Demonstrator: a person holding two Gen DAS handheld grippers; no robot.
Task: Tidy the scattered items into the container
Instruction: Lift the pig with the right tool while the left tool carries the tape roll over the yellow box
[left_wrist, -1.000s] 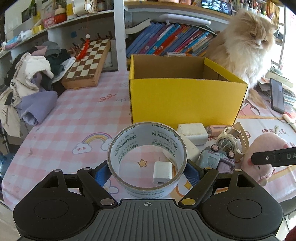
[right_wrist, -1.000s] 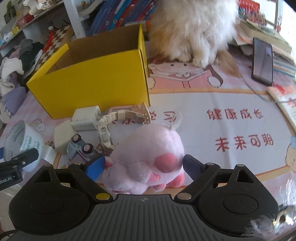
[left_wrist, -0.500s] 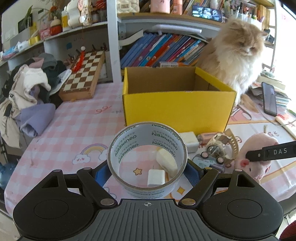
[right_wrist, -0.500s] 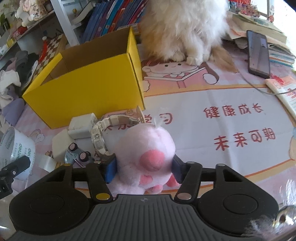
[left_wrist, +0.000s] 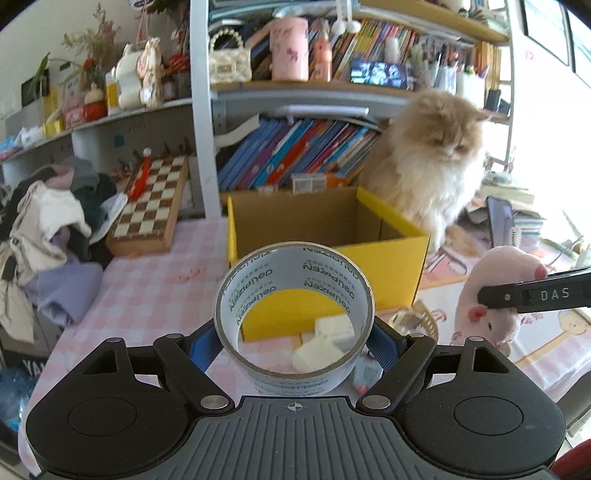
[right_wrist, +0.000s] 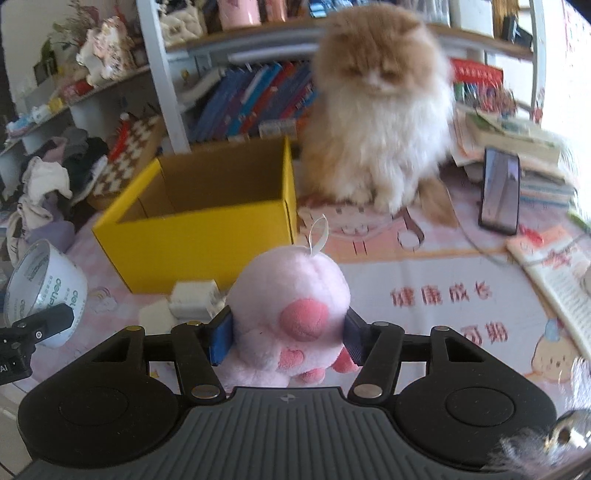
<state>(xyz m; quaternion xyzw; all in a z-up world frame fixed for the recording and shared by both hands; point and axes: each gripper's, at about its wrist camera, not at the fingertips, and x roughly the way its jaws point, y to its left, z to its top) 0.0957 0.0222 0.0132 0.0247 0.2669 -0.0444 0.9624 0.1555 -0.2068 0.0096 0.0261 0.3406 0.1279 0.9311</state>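
— Two things were seen held off the worktop (right_wrist: 424, 266), were they not?

— Yes. A roll of clear tape (left_wrist: 295, 314) was gripped by the left tongs (left_wrist: 295, 334), whose blue pads (left_wrist: 201, 347) were pressed against its two sides. A pink plush toy (right_wrist: 291, 314) was clamped between the pads (right_wrist: 221, 338) of the right tongs (right_wrist: 286, 338), its white hanging loop turned upward.

— And where was the yellow box (left_wrist: 391, 273) placed?

— It was found standing open on the worktop, ahead of both tongs. The tape roll was held in front of the box's near wall and lower than its rim; the plush toy was held in front of the box's right corner, also short of the opening. Only bare cardboard could be made out of the box's inside.

— Was anything left beside the box?

— White chargers (right_wrist: 194, 299) were seen lying against the foot of the box's front wall. A fluffy cat (right_wrist: 380, 122) was seated just behind the box's right side, and a phone (right_wrist: 499, 192) was laid further right of the cat. A chessboard (left_wrist: 151, 206) was propped left of the box, with a pile of clothes (left_wrist: 44, 236) beyond it.
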